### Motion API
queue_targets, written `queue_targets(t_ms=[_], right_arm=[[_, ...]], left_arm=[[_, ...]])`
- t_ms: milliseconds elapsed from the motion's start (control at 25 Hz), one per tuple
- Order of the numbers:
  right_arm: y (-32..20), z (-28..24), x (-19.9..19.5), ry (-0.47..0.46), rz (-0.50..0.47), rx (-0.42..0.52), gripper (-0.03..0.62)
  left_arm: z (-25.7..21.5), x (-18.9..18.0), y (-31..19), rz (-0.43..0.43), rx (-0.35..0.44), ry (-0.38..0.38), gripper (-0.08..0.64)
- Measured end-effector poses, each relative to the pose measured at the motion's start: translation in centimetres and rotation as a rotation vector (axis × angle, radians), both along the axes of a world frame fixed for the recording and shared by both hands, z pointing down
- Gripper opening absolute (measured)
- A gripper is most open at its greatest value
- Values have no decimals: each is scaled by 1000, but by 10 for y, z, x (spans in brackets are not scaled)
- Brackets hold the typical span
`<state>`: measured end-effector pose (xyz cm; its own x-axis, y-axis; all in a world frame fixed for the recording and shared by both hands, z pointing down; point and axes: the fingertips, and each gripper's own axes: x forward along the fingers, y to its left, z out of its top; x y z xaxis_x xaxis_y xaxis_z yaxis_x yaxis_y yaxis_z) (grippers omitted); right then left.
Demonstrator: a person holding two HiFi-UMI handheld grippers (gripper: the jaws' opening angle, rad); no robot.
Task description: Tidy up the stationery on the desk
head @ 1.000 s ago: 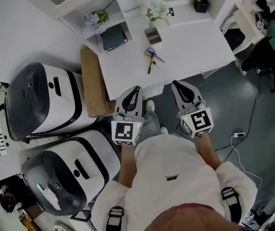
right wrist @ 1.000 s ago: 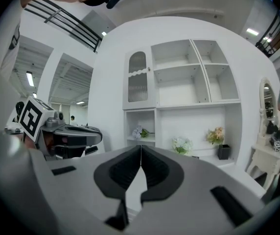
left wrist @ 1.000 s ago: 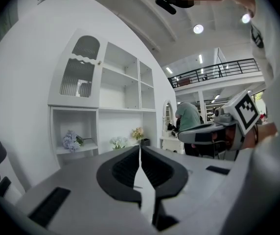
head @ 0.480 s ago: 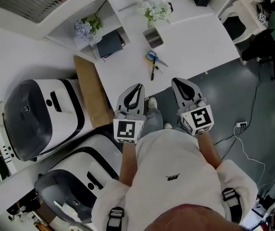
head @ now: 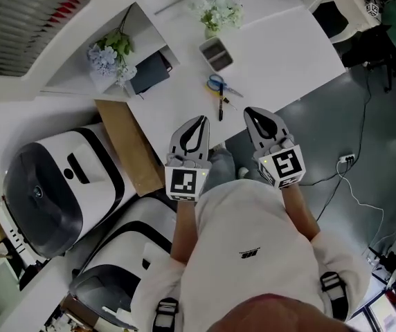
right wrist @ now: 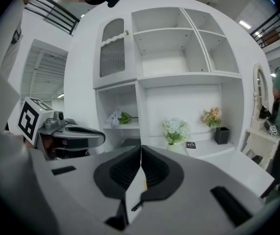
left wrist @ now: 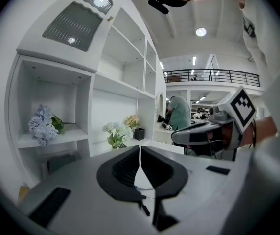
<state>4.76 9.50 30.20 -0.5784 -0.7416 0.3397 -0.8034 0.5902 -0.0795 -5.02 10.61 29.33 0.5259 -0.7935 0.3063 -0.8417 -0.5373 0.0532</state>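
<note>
both grippers are held side by side at the near edge of the white desk (head: 288,43), pointing towards it; the left gripper (head: 199,120) has its jaws pressed together with nothing between them; the right gripper (head: 248,111) is likewise closed tight and empty; the black pen (head: 220,107) lies on the desk just ahead of the tips, in the gap between the two grippers, nearer the left one; the blue-handled scissors (head: 218,84) lie just beyond the pen's far end, apart from both grippers; further ahead along the same line stands a grey holder (head: 216,52), and past it a bunch of white flowers (head: 220,10); ahead and to the left of the left gripper, a dark notebook (head: 147,72) sits in a shelf cubby beside bluish flowers (head: 106,54)
</note>
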Motion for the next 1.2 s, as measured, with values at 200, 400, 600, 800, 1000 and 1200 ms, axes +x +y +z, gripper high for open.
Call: queue_targets(t_ms=[200,400,600,800,1000,1200], right_arm=[[-20,26,-10,26,20,-37,-5],[-36,53,-14,42,48,-88,-5],[-50,76,-17,56,60,-148,-3],[-62,102,-20,54,49,-201,-3],[-73,130,-26,64,27,-251,-2],[-80,159,-28,67,14,-320,3]], left_arm=[[20,-4,-26,42,-17,12,0],[41,-6,-48,80,-36,14,0],[65,-6,-63,94,-75,19,0],[90,-3,-72,104,-115,9,0],[112,-2,-81,106,-125,-4,0],[129,0,-89,108,-138,-26,0]])
